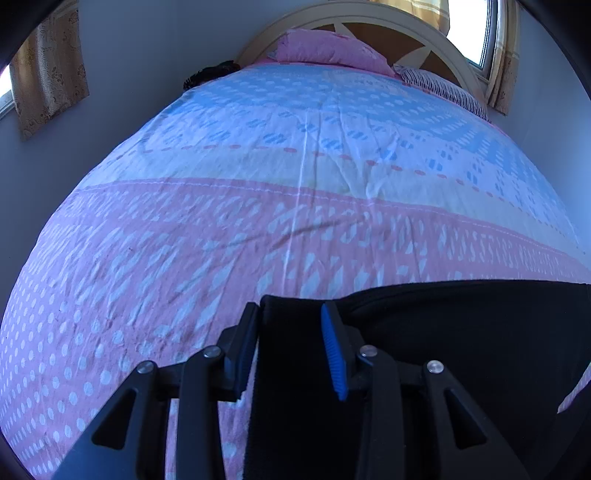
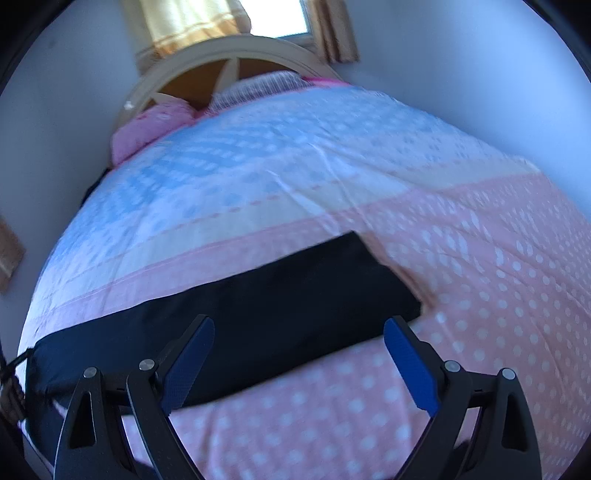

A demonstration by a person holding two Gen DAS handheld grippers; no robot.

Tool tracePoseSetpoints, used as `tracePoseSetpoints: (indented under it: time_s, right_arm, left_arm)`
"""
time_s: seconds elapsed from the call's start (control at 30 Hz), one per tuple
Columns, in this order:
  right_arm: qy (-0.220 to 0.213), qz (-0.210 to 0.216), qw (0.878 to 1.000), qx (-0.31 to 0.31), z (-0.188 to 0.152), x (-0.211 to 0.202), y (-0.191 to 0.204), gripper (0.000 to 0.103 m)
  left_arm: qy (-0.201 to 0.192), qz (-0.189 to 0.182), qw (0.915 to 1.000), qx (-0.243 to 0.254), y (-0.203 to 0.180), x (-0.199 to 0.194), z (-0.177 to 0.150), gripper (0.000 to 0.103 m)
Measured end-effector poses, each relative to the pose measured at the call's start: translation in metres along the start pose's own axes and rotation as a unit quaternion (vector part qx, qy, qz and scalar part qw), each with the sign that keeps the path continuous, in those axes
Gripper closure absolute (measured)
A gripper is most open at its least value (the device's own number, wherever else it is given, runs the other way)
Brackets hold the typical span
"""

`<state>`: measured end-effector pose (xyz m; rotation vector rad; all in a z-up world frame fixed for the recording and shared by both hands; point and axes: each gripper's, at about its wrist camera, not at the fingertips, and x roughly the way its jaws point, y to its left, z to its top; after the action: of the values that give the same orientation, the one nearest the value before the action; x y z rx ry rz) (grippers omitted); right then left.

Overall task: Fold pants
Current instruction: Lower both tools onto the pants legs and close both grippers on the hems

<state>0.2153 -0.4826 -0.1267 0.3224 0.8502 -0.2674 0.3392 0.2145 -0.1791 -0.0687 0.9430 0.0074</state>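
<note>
Pale walls, tan curtains and a cream arched headboard (image 1: 354, 22) frame a wide bed whose quilted cover (image 1: 258, 206) runs from blue-and-white print at the pillow end to pink with white dots at the near end. On that pink band lie the black fabric pants (image 2: 258, 306), stretched as one long dark strip across the foot of the bed, seemingly folded once lengthwise already.

At one end, the left gripper (image 1: 291, 343) has its blue-padded fingers on either side of a band of the black cloth; whether they pinch it firmly I cannot tell, since a gap shows between the pads. Over the other end, the right gripper (image 2: 299, 350) hangs with its jaws spread wide, gripping nothing.

Risks, as I judge them: the soft cover could get pinched along with the cloth, dragging the bedding. A one-sided lift may skew the fold. Slack fabric can slip from a loose hold.
</note>
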Motion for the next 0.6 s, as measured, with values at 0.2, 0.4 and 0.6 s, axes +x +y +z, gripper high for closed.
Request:
tracePoseSetpoints:
  time_s: [0.2,0.4,0.6]
  right_arm:
    - [0.009,-0.037,0.999,-0.006,0.024,0.024,-0.019,0.009]
    - [0.014,-0.048,0.999,0.004,0.054,0.045,-0.036,0.013]
    - [0.060,-0.021,0.998,0.006,0.070,0.088,-0.037,0.024]
  left_arm:
    - [0.005,0.010,0.9997,0.020,-0.007,0.002,0.004,0.075]
    - [0.007,0.032,0.9985,0.044,-0.015,0.005,0.008,0.081]
    - [0.000,0.042,0.9988,0.026,-0.015,0.009,0.007,0.080]
